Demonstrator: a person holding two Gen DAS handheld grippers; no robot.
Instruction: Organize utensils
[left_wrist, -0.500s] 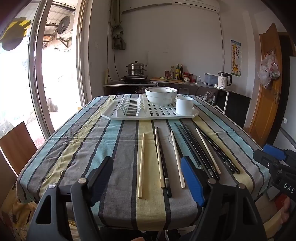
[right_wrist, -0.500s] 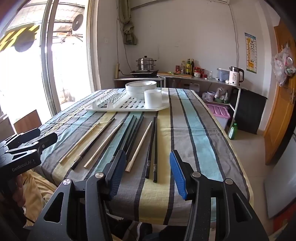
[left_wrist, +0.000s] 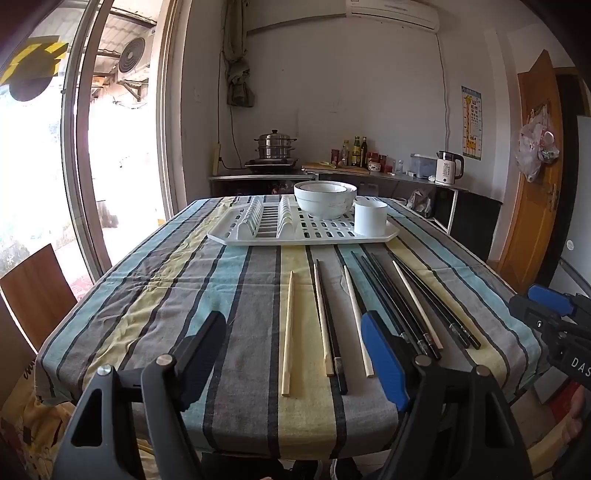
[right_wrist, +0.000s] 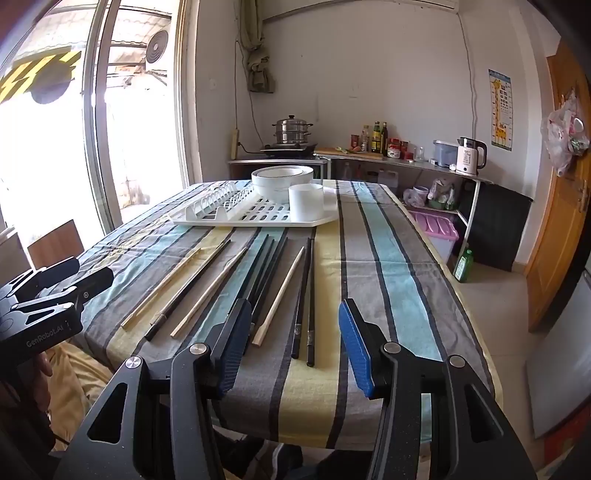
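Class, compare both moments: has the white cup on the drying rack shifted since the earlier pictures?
No. The white cup sits at the same right front corner of the drying rack, beside the stacked bowls, as before.

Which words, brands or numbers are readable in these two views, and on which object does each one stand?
"GenRobot.AI": on the body of the left gripper, seen in the right wrist view.
"DAS", cut off by the picture's edge: on the body of the right gripper, seen in the left wrist view.
Kettle display: digits, too small to read surely.
Giraffe wall chart: print too small to read.
Bottle labels on the counter: blurred, unreadable.
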